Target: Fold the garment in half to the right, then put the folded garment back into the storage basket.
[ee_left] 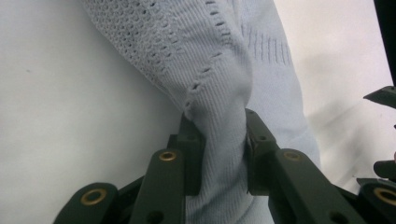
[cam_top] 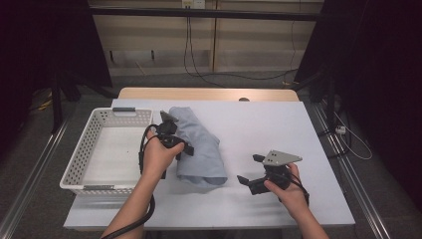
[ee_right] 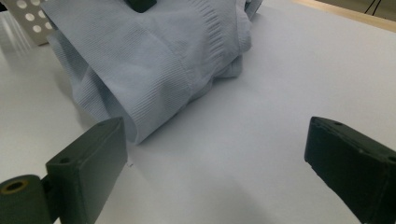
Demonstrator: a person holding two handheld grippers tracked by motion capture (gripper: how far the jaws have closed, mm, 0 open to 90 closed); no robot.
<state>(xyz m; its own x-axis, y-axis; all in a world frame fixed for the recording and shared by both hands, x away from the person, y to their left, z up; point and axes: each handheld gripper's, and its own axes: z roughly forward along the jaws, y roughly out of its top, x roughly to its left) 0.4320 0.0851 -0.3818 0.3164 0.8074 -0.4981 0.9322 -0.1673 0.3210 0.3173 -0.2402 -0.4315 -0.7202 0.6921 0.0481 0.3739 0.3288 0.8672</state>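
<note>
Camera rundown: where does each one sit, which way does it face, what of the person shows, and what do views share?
High view: above the person's side, facing forward and down on the table; both forearms, left gripper, right gripper, basket.
Left gripper view: on the left gripper, looking along its jaws, shut on the garment.
Right gripper view: on the right gripper, low over the table, open jaws facing the garment.
Shared: garment in all three; basket corner in high and right gripper views.

White table (cam_top: 278, 129), basket (cam_top: 79, 164), blue garment (cam_top: 204, 154)
</note>
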